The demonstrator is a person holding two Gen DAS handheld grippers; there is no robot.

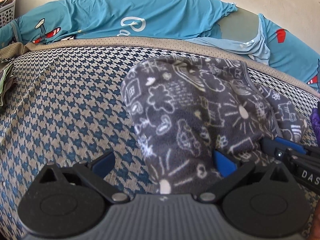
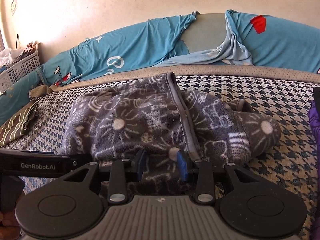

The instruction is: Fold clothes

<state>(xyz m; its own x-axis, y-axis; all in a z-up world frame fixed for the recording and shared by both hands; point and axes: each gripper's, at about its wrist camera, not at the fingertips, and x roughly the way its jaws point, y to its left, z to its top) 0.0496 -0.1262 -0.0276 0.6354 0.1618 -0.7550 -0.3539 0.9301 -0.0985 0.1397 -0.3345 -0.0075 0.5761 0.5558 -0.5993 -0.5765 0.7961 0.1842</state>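
The right gripper (image 2: 161, 165) pinches a bunch of the grey printed fleece garment (image 2: 160, 120), which lies crumpled on the houndstooth bed (image 2: 250, 92).

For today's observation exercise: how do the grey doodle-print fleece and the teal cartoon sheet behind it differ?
The grey fleece is fuzzy, with white doodles; the teal sheet is smooth, with a red plane print. The fleece lies bunched on the houndstooth mattress; the sheet drapes along the wall. Both are rumpled.

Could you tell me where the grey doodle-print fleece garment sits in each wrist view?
Left wrist view: grey fleece garment fills centre to right, running down to the bottom.
Right wrist view: it lies across the centre, on the houndstooth cover.
Shared landmark: the teal printed sheet behind it.
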